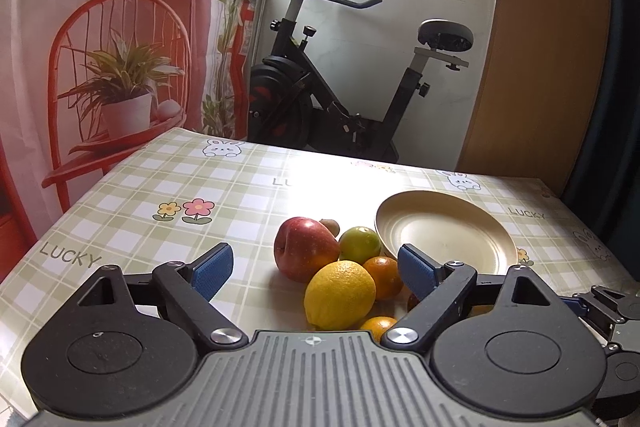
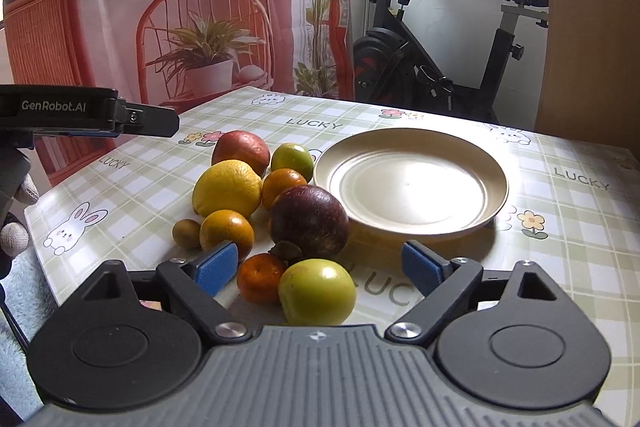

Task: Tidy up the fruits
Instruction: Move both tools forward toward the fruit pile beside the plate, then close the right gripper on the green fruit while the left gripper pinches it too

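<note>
plate [image 2: 412, 223] bare, fruit cluster [image 2: 308, 219] crowding left

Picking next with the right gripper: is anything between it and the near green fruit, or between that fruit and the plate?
Nothing blocks the open right gripper from the green fruit. The dark purple fruit sits partly toward the plate; lifting over clears it.

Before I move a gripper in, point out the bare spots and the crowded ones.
Free: the plate is bare inside, and so is the tablecloth right of it. Crowded: fruit clusters left of the plate, from the red apple down to the near green fruit, several touching.
</note>
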Action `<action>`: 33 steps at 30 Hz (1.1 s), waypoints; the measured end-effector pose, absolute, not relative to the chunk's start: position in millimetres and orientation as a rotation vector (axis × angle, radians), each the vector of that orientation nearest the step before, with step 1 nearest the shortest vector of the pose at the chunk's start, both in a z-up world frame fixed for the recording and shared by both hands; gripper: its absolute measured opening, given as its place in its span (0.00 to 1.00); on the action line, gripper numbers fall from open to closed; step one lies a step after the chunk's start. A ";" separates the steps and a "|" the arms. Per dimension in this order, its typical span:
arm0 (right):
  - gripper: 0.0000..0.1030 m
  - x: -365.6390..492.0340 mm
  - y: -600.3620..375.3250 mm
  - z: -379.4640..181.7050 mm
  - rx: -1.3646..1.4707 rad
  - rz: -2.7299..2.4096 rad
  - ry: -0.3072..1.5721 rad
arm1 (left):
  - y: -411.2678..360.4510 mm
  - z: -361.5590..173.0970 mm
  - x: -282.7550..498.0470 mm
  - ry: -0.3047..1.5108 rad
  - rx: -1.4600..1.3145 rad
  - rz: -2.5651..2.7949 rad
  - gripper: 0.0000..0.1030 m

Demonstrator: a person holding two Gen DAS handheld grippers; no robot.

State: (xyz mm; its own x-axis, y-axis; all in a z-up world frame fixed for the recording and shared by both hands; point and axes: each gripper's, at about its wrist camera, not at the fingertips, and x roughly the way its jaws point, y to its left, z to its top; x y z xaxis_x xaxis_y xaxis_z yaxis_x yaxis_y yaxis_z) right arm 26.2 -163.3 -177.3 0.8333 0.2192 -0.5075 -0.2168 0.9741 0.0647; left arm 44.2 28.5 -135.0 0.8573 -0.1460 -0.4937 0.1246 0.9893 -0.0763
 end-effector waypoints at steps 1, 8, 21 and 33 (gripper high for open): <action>0.83 26.2 -163.1 -178.7 0.001 0.233 0.543 | 26.6 -135.4 43.2 0.521 -0.034 -0.149 0.89; 0.73 23.4 -162.8 -186.6 -0.011 0.259 0.556 | 17.9 -139.6 38.5 0.530 0.003 -0.209 0.93; 0.59 26.9 -176.6 -200.4 -0.129 0.363 0.485 | 7.4 -153.1 46.5 0.643 -0.004 -0.226 0.93; 0.55 38.4 -198.7 -206.3 0.040 0.447 0.547 | -29.5 -162.2 48.8 0.681 0.066 -0.365 0.79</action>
